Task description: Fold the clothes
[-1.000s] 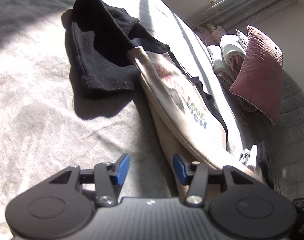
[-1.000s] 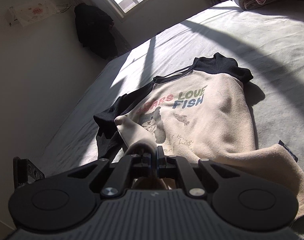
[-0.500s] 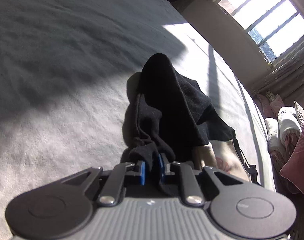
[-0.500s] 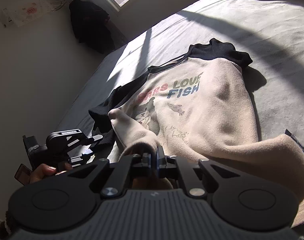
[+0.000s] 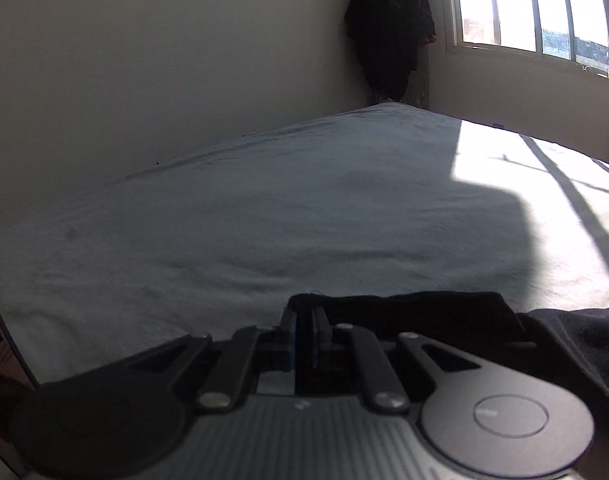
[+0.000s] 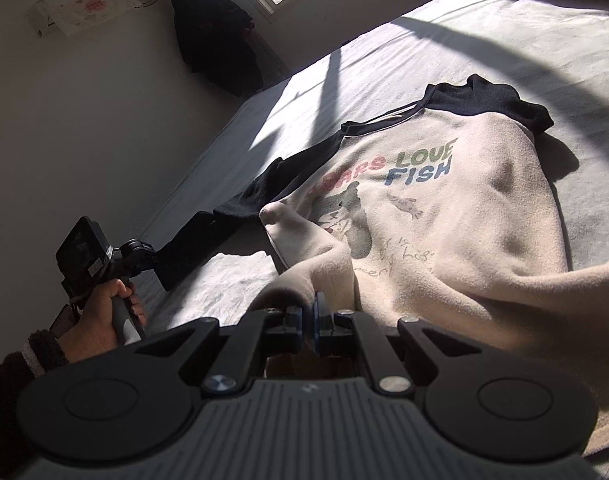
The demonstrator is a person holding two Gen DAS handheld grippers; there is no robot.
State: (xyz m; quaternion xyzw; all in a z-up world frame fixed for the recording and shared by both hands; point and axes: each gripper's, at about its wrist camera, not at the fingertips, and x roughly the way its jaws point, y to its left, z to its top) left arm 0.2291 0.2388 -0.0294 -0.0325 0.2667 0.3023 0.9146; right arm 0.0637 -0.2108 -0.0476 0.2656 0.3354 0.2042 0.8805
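While the left gripper (image 5: 303,322) is clamped on the black sleeve (image 6: 208,236), that sleeve runs out long and fairly straight from the shirt (image 6: 444,216) toward the left hand (image 6: 100,312), so its long axis points pretty much sideways away from the body of the shirt. In the left wrist view the black cloth sits right in the pinched jaws and trails off to the gripper's right; ahead of it is just bare bed (image 5: 304,208).

Moving right: the right gripper (image 6: 308,312) is pinched shut on a bunched bit of the cream fabric, looks like the lower edge, and the rest of the shirt spreads flat ahead of it and to its right, print facing up, collar at the far end.

So the sleeve belongs to the left side, no contest. My guess is it either gets pulled out flat or swung across the chest toward the right gripper; can't tell which from this.
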